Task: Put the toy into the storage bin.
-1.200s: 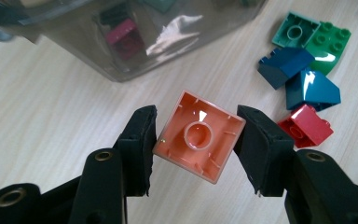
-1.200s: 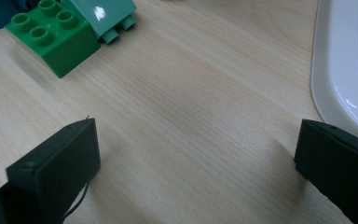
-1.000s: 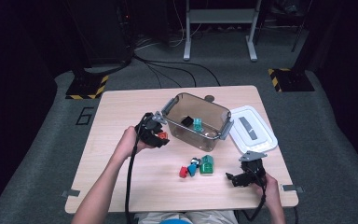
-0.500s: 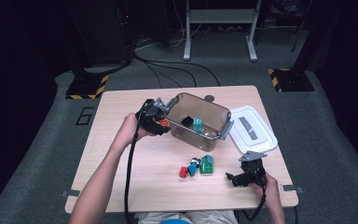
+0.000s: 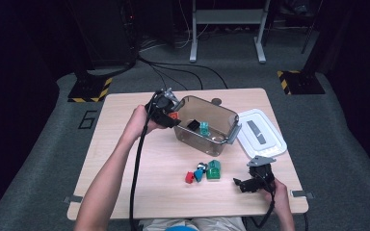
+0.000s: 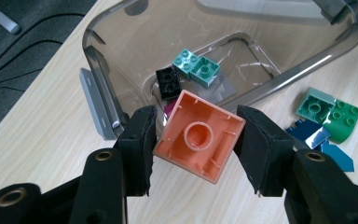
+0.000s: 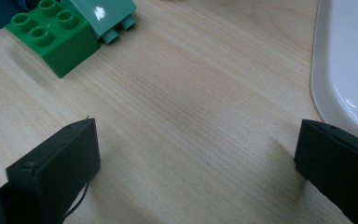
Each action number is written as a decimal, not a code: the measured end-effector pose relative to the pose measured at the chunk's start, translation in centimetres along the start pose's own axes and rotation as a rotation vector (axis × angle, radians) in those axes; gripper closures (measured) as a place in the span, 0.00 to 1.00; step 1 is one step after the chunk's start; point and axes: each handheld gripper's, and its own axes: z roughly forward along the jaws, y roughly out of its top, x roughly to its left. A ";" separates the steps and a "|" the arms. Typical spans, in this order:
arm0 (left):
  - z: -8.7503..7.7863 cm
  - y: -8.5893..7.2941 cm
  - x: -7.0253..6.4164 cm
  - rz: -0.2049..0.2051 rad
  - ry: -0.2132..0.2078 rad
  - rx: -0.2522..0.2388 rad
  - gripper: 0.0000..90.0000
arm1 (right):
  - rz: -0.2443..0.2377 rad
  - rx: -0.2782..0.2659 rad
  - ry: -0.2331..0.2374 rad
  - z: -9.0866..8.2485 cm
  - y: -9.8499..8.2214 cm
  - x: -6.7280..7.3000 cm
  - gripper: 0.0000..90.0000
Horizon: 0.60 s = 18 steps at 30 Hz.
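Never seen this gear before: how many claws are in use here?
2: the left claw at the clear tub rim, gripping an orange brick; the right claw open, by the white lid.

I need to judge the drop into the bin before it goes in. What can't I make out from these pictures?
- Dark pink piece in the clear plastic bin: left gripper view, mostly hidden behind the orange square plastic brick held in the left tongs.
- Blue pieces beside the bin: partly covered by the tongs' right finger.
- White plastic lid: right gripper view, cut off by the frame edge.
- Loose bricks: high view, too small to count.
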 end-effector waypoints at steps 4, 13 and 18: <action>0.3 0.9 0.3 0.005 -0.001 0.009 0.55 | 0.000 0.000 0.000 0.0 0.0 0.0 0.00; 2.0 2.5 0.9 0.003 -0.014 0.036 0.55 | 0.000 0.000 0.000 0.0 0.0 0.0 0.00; 3.1 3.2 1.3 -0.004 -0.013 0.046 0.55 | 0.005 -0.002 -0.002 0.0 0.0 0.0 0.00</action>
